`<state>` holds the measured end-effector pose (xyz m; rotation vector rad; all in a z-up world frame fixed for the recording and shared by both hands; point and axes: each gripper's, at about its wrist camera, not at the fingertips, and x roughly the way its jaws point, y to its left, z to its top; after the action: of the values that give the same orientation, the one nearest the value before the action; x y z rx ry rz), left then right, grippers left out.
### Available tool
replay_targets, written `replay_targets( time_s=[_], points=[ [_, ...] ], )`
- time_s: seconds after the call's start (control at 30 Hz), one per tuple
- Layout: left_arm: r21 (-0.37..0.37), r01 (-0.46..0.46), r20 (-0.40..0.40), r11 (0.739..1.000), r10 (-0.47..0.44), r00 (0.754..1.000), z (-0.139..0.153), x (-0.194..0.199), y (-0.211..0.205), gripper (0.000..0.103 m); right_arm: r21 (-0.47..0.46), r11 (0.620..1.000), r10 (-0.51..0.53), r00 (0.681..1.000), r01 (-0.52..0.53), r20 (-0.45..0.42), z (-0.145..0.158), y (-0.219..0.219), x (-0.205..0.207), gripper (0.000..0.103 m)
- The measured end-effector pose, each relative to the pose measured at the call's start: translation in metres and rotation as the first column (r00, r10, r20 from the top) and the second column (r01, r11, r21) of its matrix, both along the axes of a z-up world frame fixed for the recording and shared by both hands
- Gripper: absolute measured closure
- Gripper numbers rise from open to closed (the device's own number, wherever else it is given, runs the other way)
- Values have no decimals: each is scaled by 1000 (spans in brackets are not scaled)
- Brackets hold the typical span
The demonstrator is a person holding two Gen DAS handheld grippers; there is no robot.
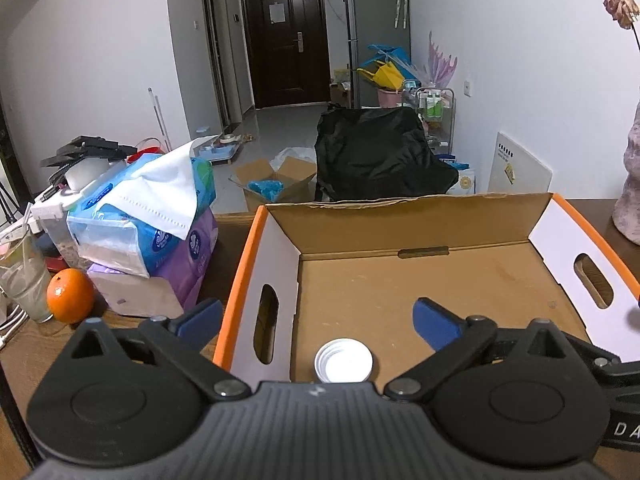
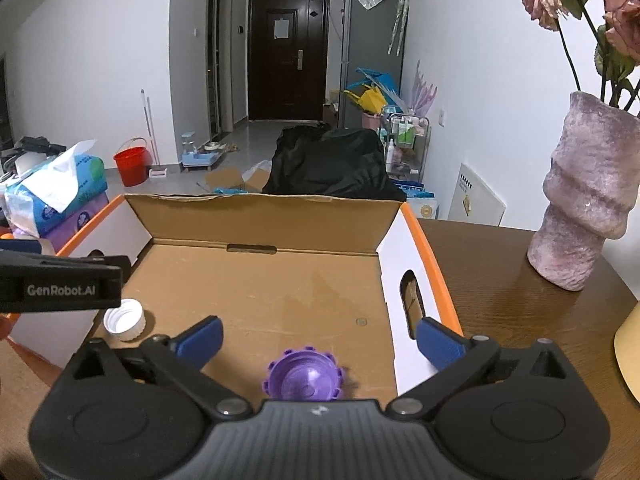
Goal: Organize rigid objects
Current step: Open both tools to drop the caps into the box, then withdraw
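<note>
An open cardboard box with orange rims [image 1: 420, 280] [image 2: 260, 272] stands on the brown table. A white bottle cap [image 1: 343, 361] [image 2: 125, 319] lies open side up on the box floor near its left wall. A purple ridged cap [image 2: 304, 378] lies on the box floor near the front. My left gripper [image 1: 320, 316] is open and empty above the white cap, straddling the box's left wall. My right gripper [image 2: 320, 338] is open and empty just above the purple cap. The left gripper's body [image 2: 60, 290] shows at the left of the right wrist view.
Tissue packs [image 1: 152, 216] and an orange [image 1: 70, 295] sit left of the box, beside a glass [image 1: 24, 280]. A pink vase with flowers [image 2: 584, 200] stands on the table to the right. A black-covered chair [image 1: 380, 156] stands beyond the table.
</note>
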<state>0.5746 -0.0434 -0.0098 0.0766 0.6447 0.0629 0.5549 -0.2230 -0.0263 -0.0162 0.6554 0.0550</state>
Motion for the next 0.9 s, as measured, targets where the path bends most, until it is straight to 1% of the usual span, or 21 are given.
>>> replay_targets(
  time_s=[0.27,0.53,0.9],
  points=[
    [-26,1,4,1000,-1,1000,9,-14,6,0,12,1000,2,1000,-2,19,7,-2,-14,0],
    [-37,-10,21,999,10,1000,21,-39,13,0,29,1000,7,999,-8,37,16,-2,-34,0],
    [-52,-19,29,998,20,999,34,-77,21,0,35,999,31,996,-34,80,35,3,-81,0]
  ],
)
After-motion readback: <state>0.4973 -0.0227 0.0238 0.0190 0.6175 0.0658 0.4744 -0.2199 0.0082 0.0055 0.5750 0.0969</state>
